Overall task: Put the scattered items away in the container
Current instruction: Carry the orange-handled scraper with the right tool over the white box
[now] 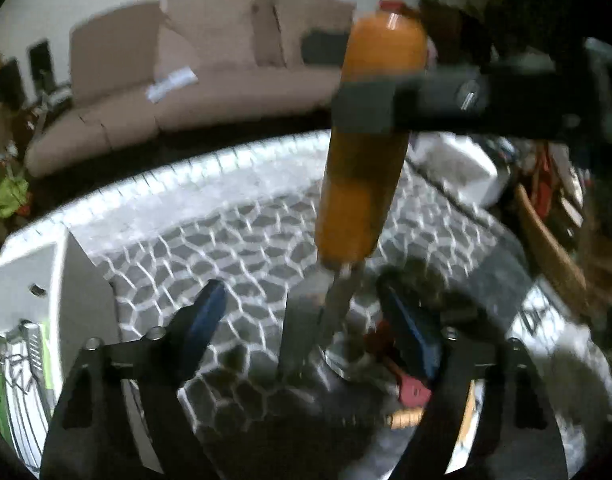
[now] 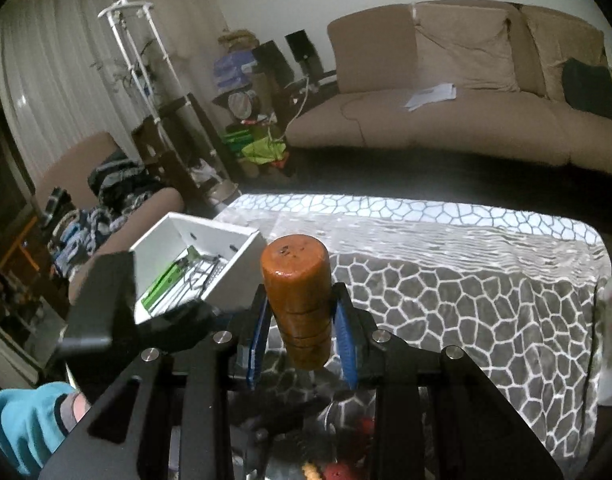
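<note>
My right gripper (image 2: pixel 301 344) is shut on the thick orange wooden handle (image 2: pixel 297 292) of a utensil, its blue pads pressing both sides. In the left wrist view the same handle (image 1: pixel 366 140) stands nearly upright above the table, with the right gripper (image 1: pixel 366 108) reaching in from the right. The metal stem (image 1: pixel 342 300) hangs down between the blue pads of my left gripper (image 1: pixel 306 320), which is open and does not touch it. The white container (image 2: pixel 193 264) sits at the table's left edge with green and metal items inside, and shows as a white wall (image 1: pixel 25 280) in the left wrist view.
A grey cloth with a white honeycomb pattern (image 2: pixel 466 300) covers the table. A red item (image 1: pixel 414 390) and a cork-like piece (image 1: pixel 406 418) lie under the left gripper. A blue sleeve (image 2: pixel 21 420) is at lower left. A beige sofa (image 2: pixel 446 120) stands beyond the table.
</note>
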Available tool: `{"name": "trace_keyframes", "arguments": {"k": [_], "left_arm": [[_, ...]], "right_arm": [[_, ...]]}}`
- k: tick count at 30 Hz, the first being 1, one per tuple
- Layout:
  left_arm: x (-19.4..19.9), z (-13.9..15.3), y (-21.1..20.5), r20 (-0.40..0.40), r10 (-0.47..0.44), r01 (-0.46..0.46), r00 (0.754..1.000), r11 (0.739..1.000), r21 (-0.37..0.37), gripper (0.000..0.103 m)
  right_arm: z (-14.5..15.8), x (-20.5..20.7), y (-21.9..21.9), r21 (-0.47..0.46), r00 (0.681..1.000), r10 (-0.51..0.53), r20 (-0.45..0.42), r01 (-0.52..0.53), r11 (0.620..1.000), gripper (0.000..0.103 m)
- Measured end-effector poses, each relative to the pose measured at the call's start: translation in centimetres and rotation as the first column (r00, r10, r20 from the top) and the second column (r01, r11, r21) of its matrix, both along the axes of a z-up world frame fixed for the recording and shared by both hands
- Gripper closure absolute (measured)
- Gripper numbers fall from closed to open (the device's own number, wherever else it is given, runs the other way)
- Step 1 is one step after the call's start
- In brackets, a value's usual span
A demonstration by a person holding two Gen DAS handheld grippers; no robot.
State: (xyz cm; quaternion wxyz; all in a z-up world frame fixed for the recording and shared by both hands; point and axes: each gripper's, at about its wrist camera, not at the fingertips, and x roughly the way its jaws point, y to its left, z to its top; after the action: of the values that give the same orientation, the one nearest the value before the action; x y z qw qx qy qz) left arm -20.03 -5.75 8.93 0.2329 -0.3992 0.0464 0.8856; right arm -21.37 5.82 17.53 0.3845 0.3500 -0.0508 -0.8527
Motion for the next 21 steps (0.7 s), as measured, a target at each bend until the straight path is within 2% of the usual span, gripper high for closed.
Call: {"name": "trace_keyframes", "arguments": {"k": [2,4,7,10,13,15,16,18,21], "left_arm": [[-0.4,-0.7,-0.2,0.058,-0.032,0.033,0.998,0.999,-0.024,0.03],[-0.6,-1.3,0.1,0.079,-0.063,0.069,0.995,0.994,-0.079,0.031],[-0.8,-1.4,0.2,0.111,-0.095,0.101,0.989,0.994,-0.047,0.037],[-1.4,-1.4,1.0,0.147,-0.148,0.158,0.978,0.986,-0.059,0.041],[-2.0,-2.1,2.6,0.183,-0.217,0.241,0.959,0.963,-0.119,0.059],[-2.3,-2.5,3.2,0.185,-0.235,0.264,0.954,0.952,-0.154,0.062],[-2.5,-2.6,3.2,0.189,-0.236,0.266,0.953,0.952,-0.152,0.065],[-3.1,-2.6,2.8,0.204,-0.233,0.262,0.951,0.957,-0.127,0.077],[-3.5,-2.5,2.4,0.214,-0.238,0.262,0.947,0.961,-0.093,0.083]], "right_arm": [[-0.1,-0.2,0.3,-0.017,1.0,0.011,-0.009,-0.011,1.0,0.073],[-0.4,-0.5,0.5,-0.041,1.0,0.023,-0.011,-0.024,0.999,0.073],[-0.6,-1.1,0.9,-0.061,1.0,0.025,-0.003,-0.025,0.998,0.073],[-0.7,-1.5,1.2,-0.074,0.999,0.034,0.0,-0.033,0.997,0.073],[-0.8,-2.1,1.3,-0.08,0.998,0.058,-0.002,-0.058,0.995,0.073],[-1.0,-2.6,1.5,-0.08,0.997,0.072,0.0,-0.071,0.994,0.073],[-1.1,-2.9,1.6,-0.081,0.997,0.075,0.001,-0.074,0.994,0.073],[-1.4,-3.5,2.1,-0.087,0.997,0.07,0.011,-0.069,0.994,0.073],[-2.0,-4.5,3.0,-0.122,0.998,0.045,0.042,-0.04,0.992,0.073]]}}
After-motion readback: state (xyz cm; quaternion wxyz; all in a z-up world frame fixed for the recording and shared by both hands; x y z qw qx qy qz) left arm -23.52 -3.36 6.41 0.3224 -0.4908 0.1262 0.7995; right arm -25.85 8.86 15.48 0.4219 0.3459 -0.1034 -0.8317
